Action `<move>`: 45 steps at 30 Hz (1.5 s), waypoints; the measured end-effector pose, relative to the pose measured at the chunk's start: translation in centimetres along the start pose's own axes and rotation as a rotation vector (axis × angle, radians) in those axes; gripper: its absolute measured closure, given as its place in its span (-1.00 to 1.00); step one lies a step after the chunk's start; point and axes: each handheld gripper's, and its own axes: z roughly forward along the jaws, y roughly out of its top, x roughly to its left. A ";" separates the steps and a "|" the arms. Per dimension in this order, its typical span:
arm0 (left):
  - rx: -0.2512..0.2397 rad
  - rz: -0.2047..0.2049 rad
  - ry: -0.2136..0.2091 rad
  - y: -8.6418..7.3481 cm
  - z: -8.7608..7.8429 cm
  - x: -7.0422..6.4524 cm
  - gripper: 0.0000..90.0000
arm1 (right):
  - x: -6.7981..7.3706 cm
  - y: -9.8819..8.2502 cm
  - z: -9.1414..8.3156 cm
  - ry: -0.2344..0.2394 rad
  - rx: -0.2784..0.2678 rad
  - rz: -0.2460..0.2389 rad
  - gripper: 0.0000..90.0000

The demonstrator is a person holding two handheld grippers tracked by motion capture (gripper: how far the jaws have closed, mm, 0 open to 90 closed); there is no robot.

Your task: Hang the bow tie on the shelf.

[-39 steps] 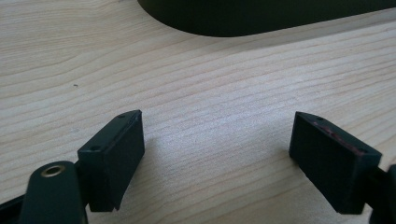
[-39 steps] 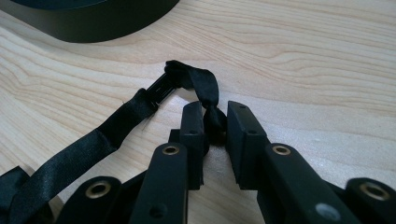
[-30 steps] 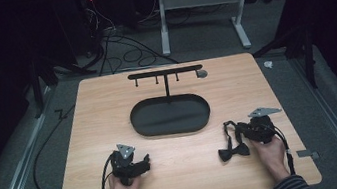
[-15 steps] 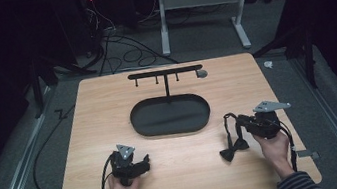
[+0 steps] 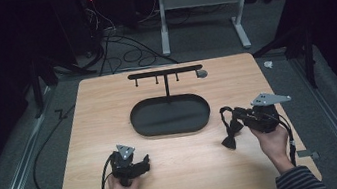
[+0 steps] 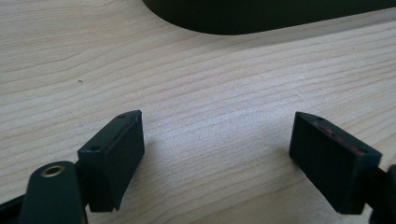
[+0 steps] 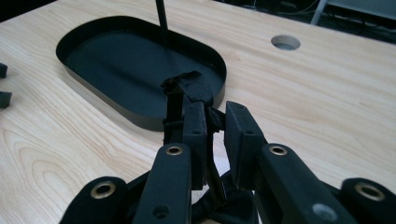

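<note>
A black strap with a small bow (image 5: pixel 229 141) hangs from my right gripper (image 5: pixel 236 116), which is shut on the strap (image 7: pixel 194 86) at the table's right side. The bow end dangles just above the wood. In the right gripper view the jaws pinch the strap near the black oval tray (image 7: pixel 140 119). My left gripper (image 5: pixel 144 163) rests low near the front left, open, with bare wood between its pads (image 6: pixel 114 156). The tray (image 5: pixel 135 122) lies mid-table, and a black T-shaped rack (image 5: pixel 164 72) with small hooks rises from its far side.
A round hole (image 5: pixel 201 73) is cut in the tabletop by the rack's right end. Cables trail from both grippers off the front edge. A white desk frame (image 5: pixel 163 19) and loose wires stand on the floor beyond the table.
My right gripper has risen and shifted slightly right and away, lifting the strap so that the bow dangles. The left gripper has stayed put.
</note>
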 end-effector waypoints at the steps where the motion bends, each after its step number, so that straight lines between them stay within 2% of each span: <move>1: 0.000 0.000 0.000 0.0 0.0 0.0 -0.59 | 0.0 0.0 0.0 0.000 0.000 0.000 0.80; 8: 0.000 0.000 0.000 0.0 0.0 0.0 -0.59 | 1.0 1.8 0.1 0.016 -0.024 -0.020 0.80; 13: 0.000 0.001 0.000 0.0 0.0 0.0 -0.59 | 1.3 2.5 0.1 0.033 -0.029 -0.004 0.80; 24: 0.000 0.000 -0.001 0.0 0.0 0.0 -0.60 | 2.1 5.1 0.5 0.053 -0.036 -0.045 0.80; 33: 0.002 0.002 -0.001 0.0 0.0 0.0 -0.60 | 2.7 7.5 1.9 0.070 -0.031 -0.082 0.80; 45: 0.002 0.002 0.000 0.0 0.0 0.0 -0.60 | 3.4 9.7 3.9 0.080 -0.024 -0.095 0.80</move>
